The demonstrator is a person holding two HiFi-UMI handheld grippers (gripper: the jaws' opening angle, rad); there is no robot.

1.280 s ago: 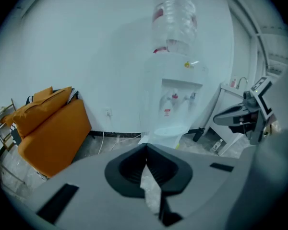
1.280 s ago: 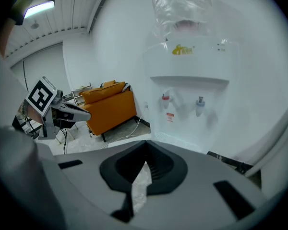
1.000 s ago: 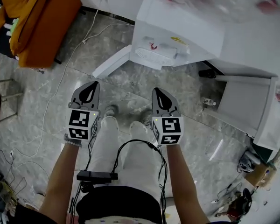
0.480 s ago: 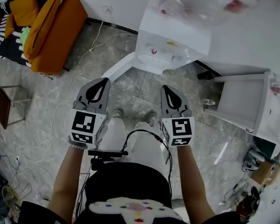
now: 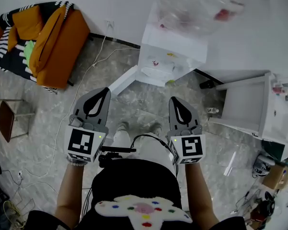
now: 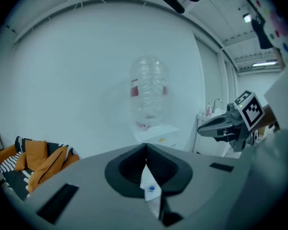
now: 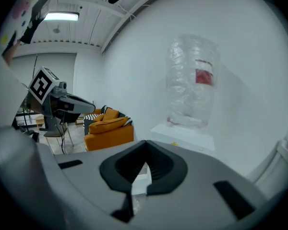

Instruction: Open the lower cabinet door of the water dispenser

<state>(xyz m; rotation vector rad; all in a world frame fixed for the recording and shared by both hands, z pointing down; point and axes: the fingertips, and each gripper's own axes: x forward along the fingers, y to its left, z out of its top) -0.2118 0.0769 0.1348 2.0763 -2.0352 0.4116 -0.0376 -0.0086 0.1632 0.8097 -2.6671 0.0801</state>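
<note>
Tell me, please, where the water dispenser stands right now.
In the head view the water dispenser stands at upper centre against the wall, between the orange sofa on the left and a white counter on the right.

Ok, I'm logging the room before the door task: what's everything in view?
Water dispenser: one, white, against the far wall.
Bottle: one, clear with red label, atop the dispenser.
Lower door: one, white, swung out at the dispenser's base.
Sofa: one, orange, far left.
Stool: one, brown seat, left edge.
Cable: one, white, across the floor.
Side cabinet: one, white, right of the dispenser.
Left gripper: grey, shut, empty.
Right gripper: grey, shut, empty.
</note>
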